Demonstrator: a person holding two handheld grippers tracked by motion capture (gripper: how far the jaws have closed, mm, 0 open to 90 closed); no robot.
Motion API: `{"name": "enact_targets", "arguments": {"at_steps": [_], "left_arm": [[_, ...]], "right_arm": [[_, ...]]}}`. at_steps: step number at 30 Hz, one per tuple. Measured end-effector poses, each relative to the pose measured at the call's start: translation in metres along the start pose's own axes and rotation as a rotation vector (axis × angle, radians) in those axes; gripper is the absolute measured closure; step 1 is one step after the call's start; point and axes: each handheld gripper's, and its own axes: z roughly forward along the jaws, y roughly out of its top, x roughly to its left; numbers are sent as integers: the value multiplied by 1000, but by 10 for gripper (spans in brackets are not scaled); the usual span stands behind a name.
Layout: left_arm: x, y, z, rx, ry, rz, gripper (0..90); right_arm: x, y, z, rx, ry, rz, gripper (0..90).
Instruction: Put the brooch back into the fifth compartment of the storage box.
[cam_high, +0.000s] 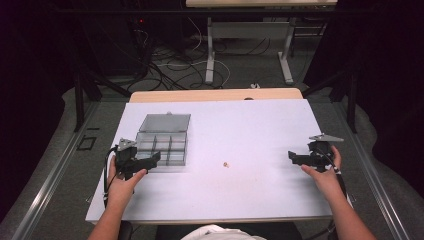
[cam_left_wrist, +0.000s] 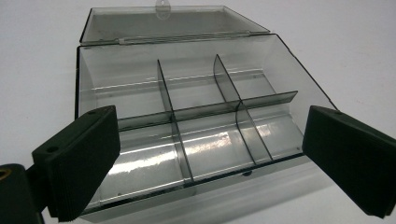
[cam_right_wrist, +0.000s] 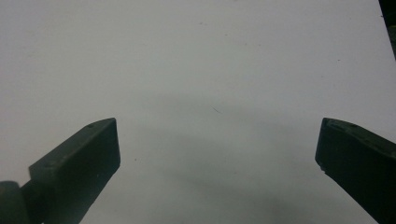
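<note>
A clear plastic organiser box (cam_high: 163, 141) with several empty compartments lies on the left of the white table (cam_high: 250, 125), its lid (cam_high: 165, 122) folded back flat. In the left gripper view the box (cam_left_wrist: 201, 135) sits just beyond my jaws. My left gripper (cam_high: 152, 159) is open at the box's near left corner, with the box's front edge between its wide-spread jaws (cam_left_wrist: 205, 158). A tiny tan object (cam_high: 226, 164) lies on the table's middle. My right gripper (cam_high: 291, 157) is open over bare table at the right, with nothing between its fingers (cam_right_wrist: 217, 154).
Past the table's far edge is a wooden strip (cam_high: 215, 95), then a floor with tangled cables (cam_high: 170, 65) and the legs of another desk (cam_high: 210, 55). Dark frame posts (cam_high: 79, 100) stand at both sides.
</note>
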Motion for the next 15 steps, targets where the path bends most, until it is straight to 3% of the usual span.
{"name": "enact_targets", "arguments": {"at_steps": [5,10,15], "left_arm": [[2,0,0,-11,9,-2,48],[-1,1,1,0,2,0,52],[-7,1,-2,-2,-14,25,62]], "right_arm": [[6,0,-6,-23,12,-24,0],[12,0,-10,-57,-7,-52,0],[16,0,-13,-65,-10,-83,0]]}}
